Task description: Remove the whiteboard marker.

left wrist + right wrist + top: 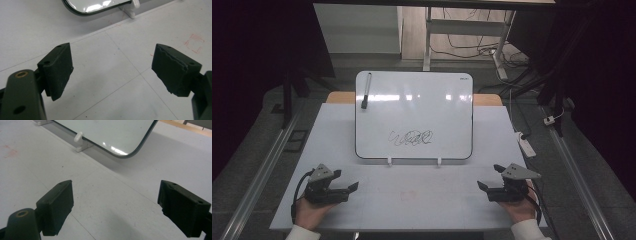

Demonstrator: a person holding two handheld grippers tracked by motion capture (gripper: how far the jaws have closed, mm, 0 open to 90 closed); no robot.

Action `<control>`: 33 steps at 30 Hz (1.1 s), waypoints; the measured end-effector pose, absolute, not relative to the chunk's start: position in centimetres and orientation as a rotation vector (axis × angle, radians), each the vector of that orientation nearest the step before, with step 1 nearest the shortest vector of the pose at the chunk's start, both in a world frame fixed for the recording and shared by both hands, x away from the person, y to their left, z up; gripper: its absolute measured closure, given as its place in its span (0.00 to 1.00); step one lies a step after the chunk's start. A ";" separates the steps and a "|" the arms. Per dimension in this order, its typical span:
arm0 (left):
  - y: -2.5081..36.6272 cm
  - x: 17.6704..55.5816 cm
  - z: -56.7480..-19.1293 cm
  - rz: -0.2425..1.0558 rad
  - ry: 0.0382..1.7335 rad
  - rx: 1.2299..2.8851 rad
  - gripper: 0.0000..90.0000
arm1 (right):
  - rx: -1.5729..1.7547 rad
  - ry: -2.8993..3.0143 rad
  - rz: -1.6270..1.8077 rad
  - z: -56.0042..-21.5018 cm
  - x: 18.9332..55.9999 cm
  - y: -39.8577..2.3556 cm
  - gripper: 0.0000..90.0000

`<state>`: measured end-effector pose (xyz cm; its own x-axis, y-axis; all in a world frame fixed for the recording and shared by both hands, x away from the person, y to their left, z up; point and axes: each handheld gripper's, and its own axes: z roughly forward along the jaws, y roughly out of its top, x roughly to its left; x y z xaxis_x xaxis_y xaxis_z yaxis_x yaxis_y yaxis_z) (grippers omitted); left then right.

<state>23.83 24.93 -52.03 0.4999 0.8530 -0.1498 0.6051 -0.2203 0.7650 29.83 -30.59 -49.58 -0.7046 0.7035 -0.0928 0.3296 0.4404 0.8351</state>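
Left tongs [346, 184] and right tongs [490, 182] are held released near the tabletop's [412, 200] front corners; nothing is grasped.

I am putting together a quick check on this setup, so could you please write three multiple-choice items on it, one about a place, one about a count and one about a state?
1. Where is the marker?
A. At the top left of the whiteboard
B. On the table by the right gripper
C. In the left gripper

2. How many white clips hold up the board's bottom edge?
A. One
B. Two
C. Four

3. How do both grippers stand?
A. Shut on the marker
B. Shut, empty
C. Open, empty

Answers:
1 A, the marker lies against the board's upper left corner.
2 B, two clips show in the high view.
3 C, in each gripper view the jaws stand wide apart over bare table.
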 end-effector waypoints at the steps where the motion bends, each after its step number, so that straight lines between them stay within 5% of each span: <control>1: 24.9 23.8 -52.0 0.387 1.202 1.934 0.20 | 0.874 2.270 1.176 -49.6 29.9 -30.6 0.15; 33: 23.7 24.9 -48.5 0.461 1.200 1.901 0.24 | 0.889 2.255 1.216 -49.9 29.4 -30.6 0.22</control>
